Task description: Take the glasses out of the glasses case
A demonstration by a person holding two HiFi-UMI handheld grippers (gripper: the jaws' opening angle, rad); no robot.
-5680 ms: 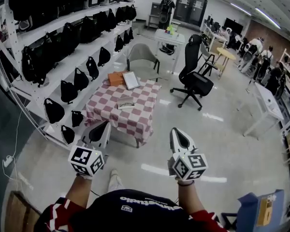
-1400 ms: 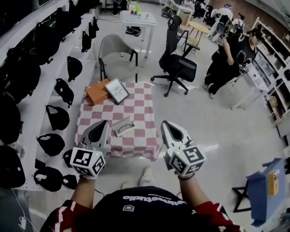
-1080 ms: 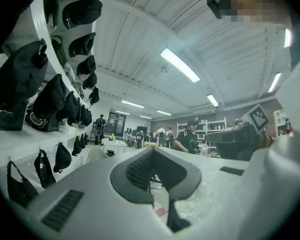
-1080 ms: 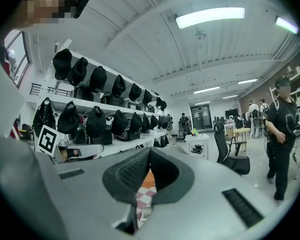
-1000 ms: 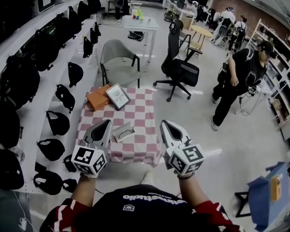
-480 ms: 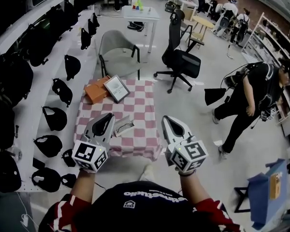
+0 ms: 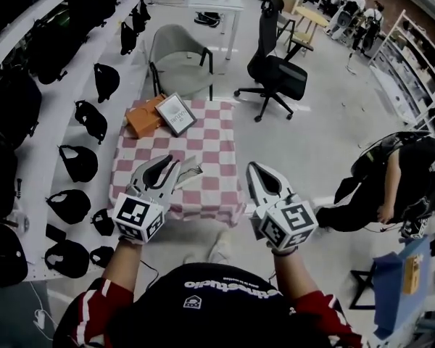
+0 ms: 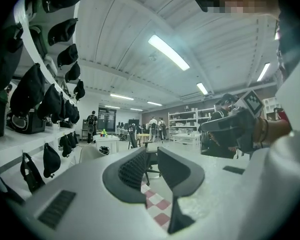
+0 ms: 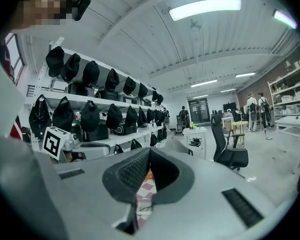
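left gripper: fingers stood slightly apart, empty | right gripper: fingers met at tips, empty | glasses case: lay on checkered surface, near front edge, beside left gripper's tips

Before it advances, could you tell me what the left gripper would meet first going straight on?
Probably nothing near: the left gripper points roughly level over the checked table, towards the black office chair; depth is unclear.
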